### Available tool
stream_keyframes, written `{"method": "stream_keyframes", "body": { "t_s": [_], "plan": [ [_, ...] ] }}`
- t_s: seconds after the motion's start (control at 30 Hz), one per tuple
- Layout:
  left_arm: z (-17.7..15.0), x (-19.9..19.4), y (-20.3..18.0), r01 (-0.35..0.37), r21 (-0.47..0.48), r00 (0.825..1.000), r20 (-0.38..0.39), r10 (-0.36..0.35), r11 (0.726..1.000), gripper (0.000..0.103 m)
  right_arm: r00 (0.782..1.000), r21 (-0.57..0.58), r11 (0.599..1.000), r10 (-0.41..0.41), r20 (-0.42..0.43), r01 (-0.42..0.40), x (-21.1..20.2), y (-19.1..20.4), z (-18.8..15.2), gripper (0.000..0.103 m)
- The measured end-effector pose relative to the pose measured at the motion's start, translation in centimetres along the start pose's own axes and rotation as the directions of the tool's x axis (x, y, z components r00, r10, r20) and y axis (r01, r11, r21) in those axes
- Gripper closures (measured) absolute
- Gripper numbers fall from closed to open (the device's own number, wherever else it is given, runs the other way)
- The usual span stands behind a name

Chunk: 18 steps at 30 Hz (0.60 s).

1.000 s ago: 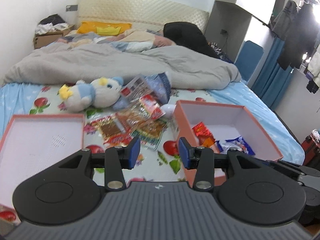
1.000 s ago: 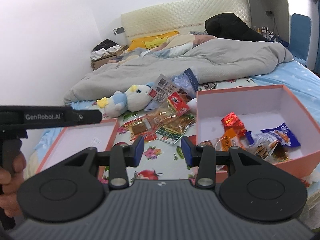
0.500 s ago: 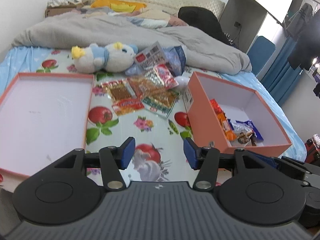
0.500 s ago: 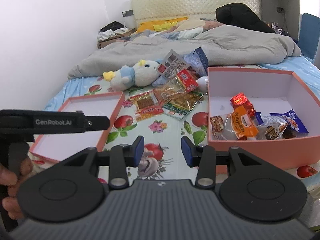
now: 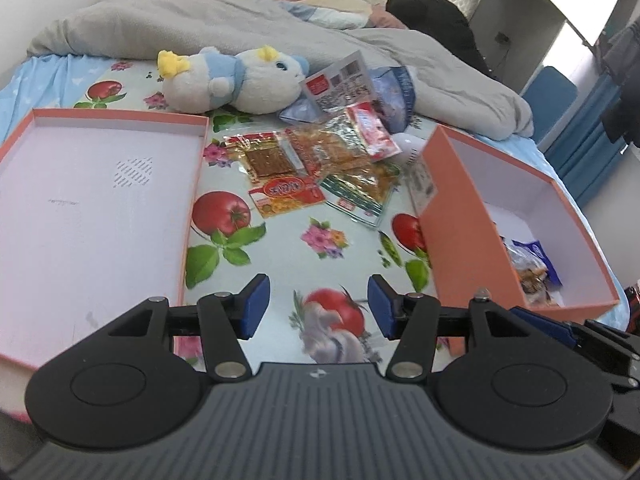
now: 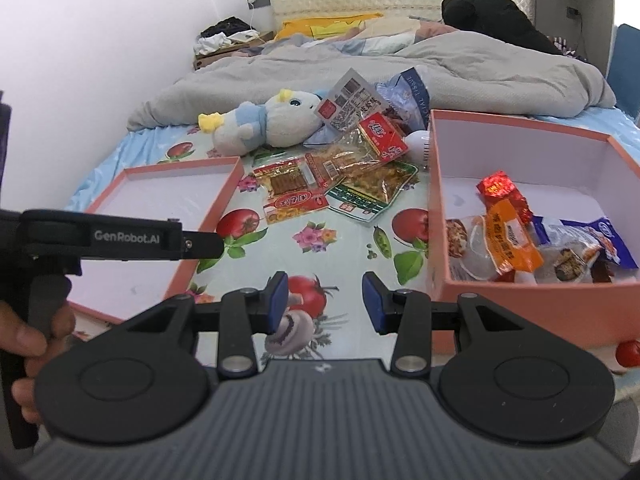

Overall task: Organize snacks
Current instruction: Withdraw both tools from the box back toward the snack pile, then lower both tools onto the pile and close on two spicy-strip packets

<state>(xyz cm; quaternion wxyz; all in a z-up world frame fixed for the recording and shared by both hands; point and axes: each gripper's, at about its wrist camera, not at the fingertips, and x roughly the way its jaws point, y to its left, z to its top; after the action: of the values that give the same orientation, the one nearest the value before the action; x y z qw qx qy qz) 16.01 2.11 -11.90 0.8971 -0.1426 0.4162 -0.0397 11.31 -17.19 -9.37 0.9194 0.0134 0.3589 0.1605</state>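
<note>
A pile of loose snack packets [image 5: 320,164] [image 6: 332,184] lies on the fruit-print sheet between an orange box [image 5: 452,208] [image 6: 520,312] and its shallow lid [image 5: 80,200] [image 6: 168,196]. The box holds several wrapped snacks [image 6: 512,236] [image 5: 528,268]. My left gripper [image 5: 318,300] hangs open over the bare sheet in front of the pile, nothing between its blue pads. My right gripper [image 6: 325,300] is also open and empty, beside the box's near left corner. The left tool's handle [image 6: 120,236] and a hand [image 6: 24,344] show at the left of the right wrist view.
A blue-and-white plush toy [image 5: 236,80] [image 6: 272,120] lies just behind the snack pile. A rumpled grey duvet [image 5: 200,28] covers the far half of the bed. The wall runs along the left, and a blue chair [image 5: 552,92] stands on the right.
Both grippers have sunk toward the sheet and tipped downward, so the boxes and snack pile look closer. The left jaws stand wider than a second ago. The right jaws are unchanged.
</note>
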Motion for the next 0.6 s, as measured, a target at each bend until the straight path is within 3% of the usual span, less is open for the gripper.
{"method": "stream_keyframes", "body": {
  "t_s": [0.6],
  "plan": [
    [7.9, 12.9, 2.6, -0.006, 0.034, 0.999, -0.036, 0.007, 0.999, 0.041, 0.998, -0.064, 0.996, -0.065, 0.000, 0.065, 12.2, 0.6, 3.3, 0.060]
  ]
}}
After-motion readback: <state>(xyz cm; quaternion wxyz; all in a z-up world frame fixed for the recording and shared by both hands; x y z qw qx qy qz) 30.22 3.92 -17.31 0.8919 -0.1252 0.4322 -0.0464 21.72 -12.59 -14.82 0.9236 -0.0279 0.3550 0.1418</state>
